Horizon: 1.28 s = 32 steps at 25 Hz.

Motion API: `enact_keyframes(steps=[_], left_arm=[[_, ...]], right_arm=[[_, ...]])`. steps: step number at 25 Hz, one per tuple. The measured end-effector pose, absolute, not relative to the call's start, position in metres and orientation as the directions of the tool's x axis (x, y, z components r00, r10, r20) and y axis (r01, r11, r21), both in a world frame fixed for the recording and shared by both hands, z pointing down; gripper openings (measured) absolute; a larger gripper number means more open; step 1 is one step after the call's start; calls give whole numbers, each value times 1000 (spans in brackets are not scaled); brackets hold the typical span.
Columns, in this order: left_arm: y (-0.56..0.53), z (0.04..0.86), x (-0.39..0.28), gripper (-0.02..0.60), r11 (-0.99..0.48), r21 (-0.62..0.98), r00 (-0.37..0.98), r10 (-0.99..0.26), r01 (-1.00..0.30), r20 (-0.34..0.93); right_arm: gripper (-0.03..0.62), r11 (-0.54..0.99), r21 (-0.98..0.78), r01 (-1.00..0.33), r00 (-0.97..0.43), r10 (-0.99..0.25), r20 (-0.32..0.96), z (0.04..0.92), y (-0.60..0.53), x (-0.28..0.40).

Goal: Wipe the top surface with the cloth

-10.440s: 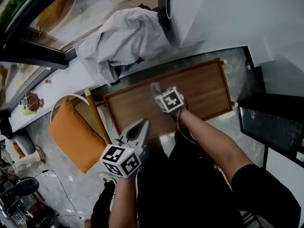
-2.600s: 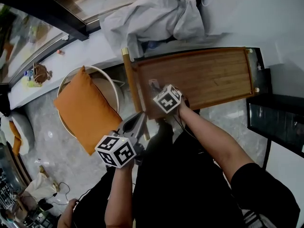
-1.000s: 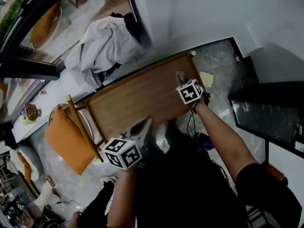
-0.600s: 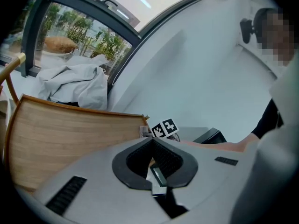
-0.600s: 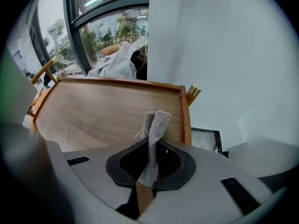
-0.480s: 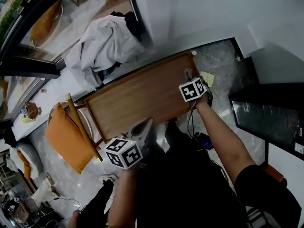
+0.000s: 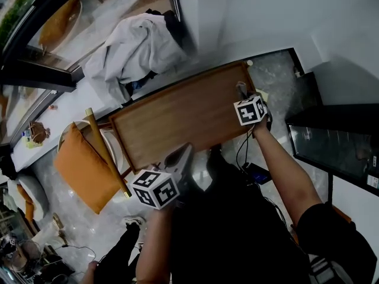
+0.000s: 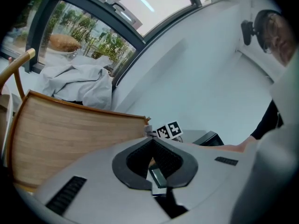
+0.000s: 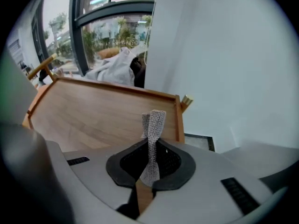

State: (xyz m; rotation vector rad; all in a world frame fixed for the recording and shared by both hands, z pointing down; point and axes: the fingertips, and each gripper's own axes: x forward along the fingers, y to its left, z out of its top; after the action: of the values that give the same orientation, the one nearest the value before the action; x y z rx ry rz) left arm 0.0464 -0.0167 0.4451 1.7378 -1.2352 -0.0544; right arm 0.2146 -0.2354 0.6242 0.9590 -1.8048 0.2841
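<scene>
**Cloth at the table's right end, wiping stroke in hand**

Head view: the wooden table top (image 7: 177,120) runs slantwise across the middle. The right gripper (image 7: 241,92) is at its right end, close to the corner, with the grey cloth (image 7: 239,87) sticking out past its tips. The left gripper (image 7: 185,153) hangs back near the person's body, off the near edge and clear of the wood. There is no true container here. The nearest thing is the top itself, which has a raised rim like a tray and looks bare apart from the cloth. Beside its left end, a round chair holds 1 orange cushion (image 7: 80,170), and a heap of pale fabric (image 7: 139,49) lies on the ledge beyond.

Left gripper view: the left gripper (image 8: 152,143) has its 2 jaws brought together with nothing between them. The table top (image 8: 70,134) stretches ahead of it.

Right gripper view: the right gripper (image 9: 152,146) has its jaws pinched on the cloth (image 9: 153,125), a narrow woven strip rising from between them. The end rim (image 9: 180,118) is just beside it. Whether the cloth touches the wood I cannot tell.

To wipe well, I would tip the gripper so that more of the strip lies flat. Then draw it along the grain toward the far end in overlapping passes, easing off near the rim so that the jaws do not knock it.
</scene>
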Motion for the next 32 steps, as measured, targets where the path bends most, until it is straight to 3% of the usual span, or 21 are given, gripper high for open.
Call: enact_keyframes(steps=[7, 13, 21, 26, 32], left_arm=[[37, 443, -19, 11, 38, 724, 437, -775, -689, 457], [105, 451, -106, 11, 138, 701, 336, -803, -700, 493], [177, 477, -183, 11, 248, 647, 250, -777, -721, 577], [192, 479, -198, 11, 234, 657, 263, -781, -717, 566], [203, 484, -198, 11, 238, 663, 275, -773, -710, 572]], right_arm=[[37, 789, -91, -607, -498, -289, 818, 585, -134, 66], [37, 863, -229, -451, -629, -125, 768, 581, -29, -76], [37, 892, -315, -324, -595, 67, 801, 631, 87, -175], [37, 892, -315, -324, -588, 71, 806, 651, 113, -210], [37, 955, -174, -241, -477, 40, 878, 671, 123, -213]])
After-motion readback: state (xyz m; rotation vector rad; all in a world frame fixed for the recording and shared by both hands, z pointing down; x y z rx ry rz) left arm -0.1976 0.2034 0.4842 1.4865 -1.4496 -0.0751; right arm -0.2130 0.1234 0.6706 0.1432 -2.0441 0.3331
